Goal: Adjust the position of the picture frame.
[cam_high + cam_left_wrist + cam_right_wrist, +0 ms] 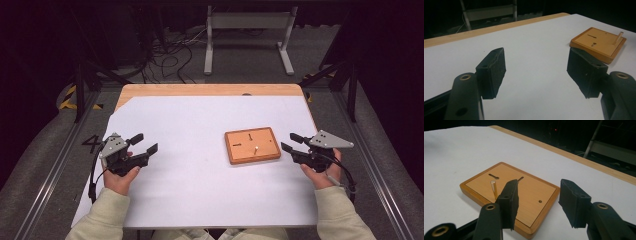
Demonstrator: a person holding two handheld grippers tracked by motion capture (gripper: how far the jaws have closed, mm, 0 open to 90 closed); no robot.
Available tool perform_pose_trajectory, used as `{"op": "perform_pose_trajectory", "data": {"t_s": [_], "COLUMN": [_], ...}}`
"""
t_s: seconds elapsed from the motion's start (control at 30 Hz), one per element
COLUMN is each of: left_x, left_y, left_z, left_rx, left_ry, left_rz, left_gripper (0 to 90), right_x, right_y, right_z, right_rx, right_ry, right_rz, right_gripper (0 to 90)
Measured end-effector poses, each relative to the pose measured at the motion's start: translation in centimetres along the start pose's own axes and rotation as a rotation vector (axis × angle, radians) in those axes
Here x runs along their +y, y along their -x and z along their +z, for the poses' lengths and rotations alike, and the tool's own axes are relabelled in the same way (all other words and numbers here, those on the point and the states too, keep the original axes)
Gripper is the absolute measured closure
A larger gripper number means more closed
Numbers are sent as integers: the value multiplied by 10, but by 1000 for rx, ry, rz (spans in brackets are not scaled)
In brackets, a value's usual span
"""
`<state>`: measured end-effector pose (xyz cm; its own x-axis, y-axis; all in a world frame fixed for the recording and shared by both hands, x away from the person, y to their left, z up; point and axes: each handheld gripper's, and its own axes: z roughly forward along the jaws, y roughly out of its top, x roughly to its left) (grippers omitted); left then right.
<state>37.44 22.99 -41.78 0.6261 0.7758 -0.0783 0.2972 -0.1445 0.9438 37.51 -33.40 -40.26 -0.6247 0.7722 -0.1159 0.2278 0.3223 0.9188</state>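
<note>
Wooden board w/ its upright peg sits flat on the white sheet, right of centre, just beside my right gripper. Peg stands in a hole near the board's middle; two slots and a small round hole also show in the top, so I reckon pegs get seated there. I've got the right gripper low and level, jaws apart w/ nothing between, aimed across the board's near edge, prob so I can come at the peg from the side. Left gripper is well apart on the left of the sheet, jaws wide, empty, pointed toward the board; I judge it's parked ready to steady the board if it slides.
</note>
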Motion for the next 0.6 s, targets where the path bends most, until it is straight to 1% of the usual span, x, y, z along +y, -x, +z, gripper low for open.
{"op": "perform_pose_trajectory", "data": {"t_s": [0.2, 0.6], "left_x": [0, 0], "left_y": [1, 2], "left_z": [0, 0], "left_rx": [4, 11], "left_ry": [-1, -1], "left_rz": [6, 7], "left_gripper": [315, 318], "right_x": [0, 0], "right_y": [1, 1], "right_z": [-1, 0], "right_rx": [-4, -9], "right_ry": [2, -5], "right_rz": [1, 1], "right_gripper": [502, 498]}}
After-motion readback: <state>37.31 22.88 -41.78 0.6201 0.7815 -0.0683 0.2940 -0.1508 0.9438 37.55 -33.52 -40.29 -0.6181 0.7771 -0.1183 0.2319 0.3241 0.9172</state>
